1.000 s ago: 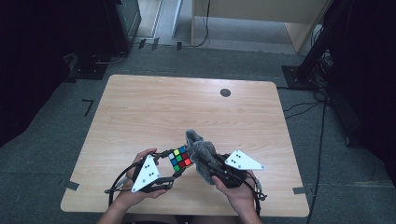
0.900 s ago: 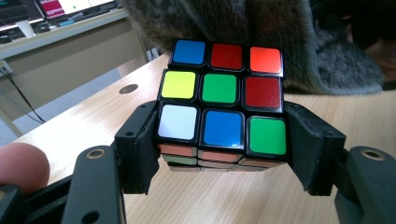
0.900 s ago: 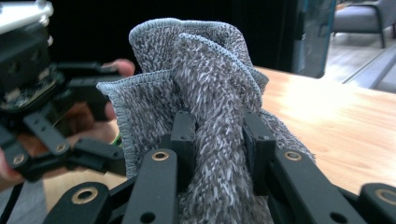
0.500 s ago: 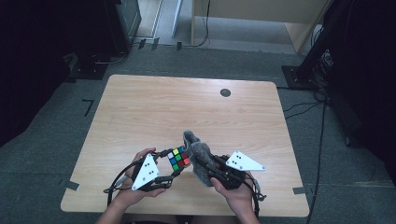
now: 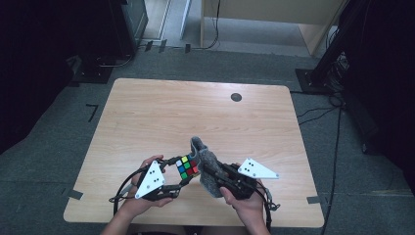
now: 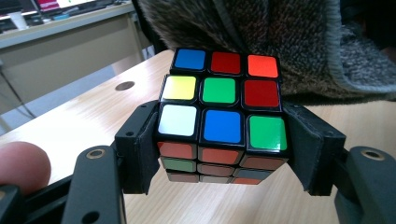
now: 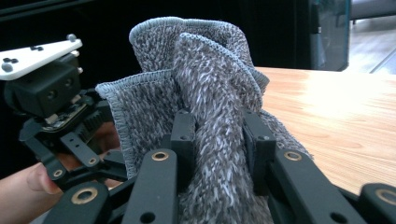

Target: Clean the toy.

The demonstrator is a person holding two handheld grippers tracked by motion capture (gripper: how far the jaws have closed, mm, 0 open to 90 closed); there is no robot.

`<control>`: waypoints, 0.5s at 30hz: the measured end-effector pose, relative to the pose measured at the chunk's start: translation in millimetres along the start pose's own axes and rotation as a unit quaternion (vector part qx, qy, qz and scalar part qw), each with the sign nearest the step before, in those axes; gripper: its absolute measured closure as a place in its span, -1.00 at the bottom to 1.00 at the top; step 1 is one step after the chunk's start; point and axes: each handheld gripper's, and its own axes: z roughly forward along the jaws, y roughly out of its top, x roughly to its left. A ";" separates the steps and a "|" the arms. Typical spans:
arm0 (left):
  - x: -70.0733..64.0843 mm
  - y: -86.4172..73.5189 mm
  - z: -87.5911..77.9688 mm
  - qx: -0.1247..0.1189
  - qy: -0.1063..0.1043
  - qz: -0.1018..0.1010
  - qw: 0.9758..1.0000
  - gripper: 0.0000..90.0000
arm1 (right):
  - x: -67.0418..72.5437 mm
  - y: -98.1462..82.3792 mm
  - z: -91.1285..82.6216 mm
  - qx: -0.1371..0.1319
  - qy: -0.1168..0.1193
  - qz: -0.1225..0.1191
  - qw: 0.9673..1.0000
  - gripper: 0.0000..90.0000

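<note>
The right gripper rises from the bottom edge, its two black jaws clamped on a bunched fold of the grey cloth. The cloth stands up above the jaws, its stitched hem curling over the top. Left of the cloth, close beside it, is the left gripper with its pale plate on top, and a fingertip shows below it. Right of the cloth lies the wooden table.

Desk: we see a pale wooden top with rounded corners, standing on grey carpet.
Cable hole: we find it dark, round, near the desk's far edge.
</note>
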 end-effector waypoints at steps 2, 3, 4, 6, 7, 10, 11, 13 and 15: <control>-0.7 1.3 -0.6 0.000 0.003 0.001 1.000 -0.23 | -1.0 -3.9 2.8 0.005 -0.006 -0.001 1.000 0.59; 0.1 1.8 -1.9 -0.002 0.001 -0.004 1.000 -0.23 | -4.4 -6.6 3.6 0.013 -0.012 0.012 1.000 0.59; 1.2 2.6 -3.2 -0.007 -0.001 -0.008 1.000 -0.23 | -8.3 -9.7 4.9 0.027 -0.024 0.024 0.999 0.60; 2.9 3.5 -4.8 -0.013 -0.001 -0.012 1.000 -0.23 | -15.4 -15.3 6.1 0.043 -0.044 0.037 0.997 0.60; 3.0 3.3 -4.8 -0.012 0.002 -0.009 1.000 -0.23 | -17.4 -15.7 5.6 0.046 -0.050 0.041 0.997 0.60; 0.4 -0.8 -0.4 0.007 0.008 0.007 1.000 -0.23 | -13.8 -6.5 -0.8 0.017 -0.039 0.044 0.998 0.60; -0.4 -1.7 0.9 0.010 0.006 0.007 1.000 -0.23 | -10.5 -2.6 -2.4 0.006 -0.032 0.041 0.999 0.60; -1.2 -0.7 1.5 0.003 -0.001 0.000 1.000 -0.23 | -4.1 1.1 -2.8 -0.002 -0.012 0.037 0.999 0.60; -0.8 2.0 -0.6 -0.004 -0.004 -0.005 1.000 -0.23 | -1.6 -2.0 1.5 0.011 -0.007 0.031 0.999 0.59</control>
